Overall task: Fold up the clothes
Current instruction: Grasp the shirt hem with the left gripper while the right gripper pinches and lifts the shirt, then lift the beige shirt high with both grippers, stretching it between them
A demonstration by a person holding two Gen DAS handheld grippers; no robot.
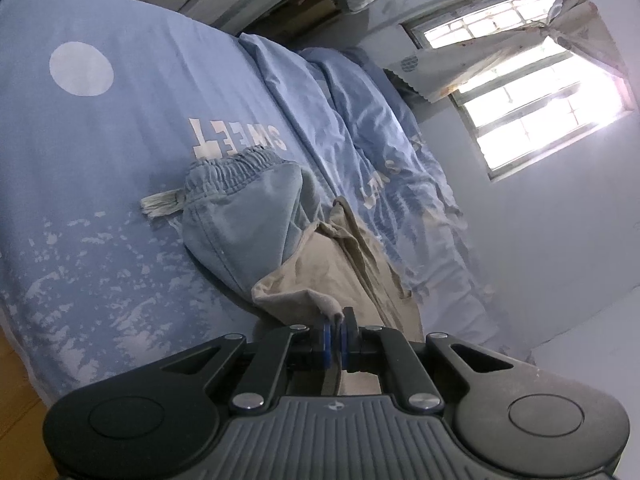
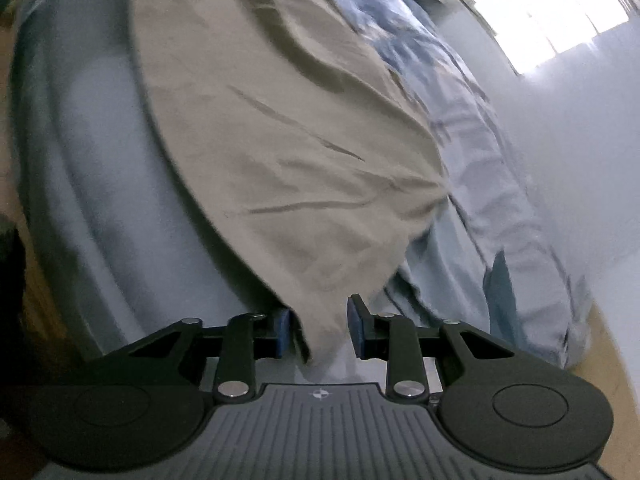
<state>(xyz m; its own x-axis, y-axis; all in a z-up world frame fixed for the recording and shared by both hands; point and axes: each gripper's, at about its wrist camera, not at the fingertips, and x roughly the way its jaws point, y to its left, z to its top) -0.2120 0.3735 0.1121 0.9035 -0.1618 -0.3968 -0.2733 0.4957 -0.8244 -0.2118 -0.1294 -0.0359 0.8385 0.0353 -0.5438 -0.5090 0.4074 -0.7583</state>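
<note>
Hand-held gripper on the left (image 1: 337,330) is pinching a corner of the beige garment (image 1: 340,256) low in the frame's centre, while my right hand-held gripper (image 2: 318,328) is standing partly open around a hanging corner of the same cloth, its pads not pressing it. I am judging the garment light, limp and prone to slipping, so hems and corners are offering the surest hold. Beside it, blue shorts (image 1: 248,204) are lying on the bed (image 1: 100,152), whose cover is showing "SWEET" upside down.
</note>
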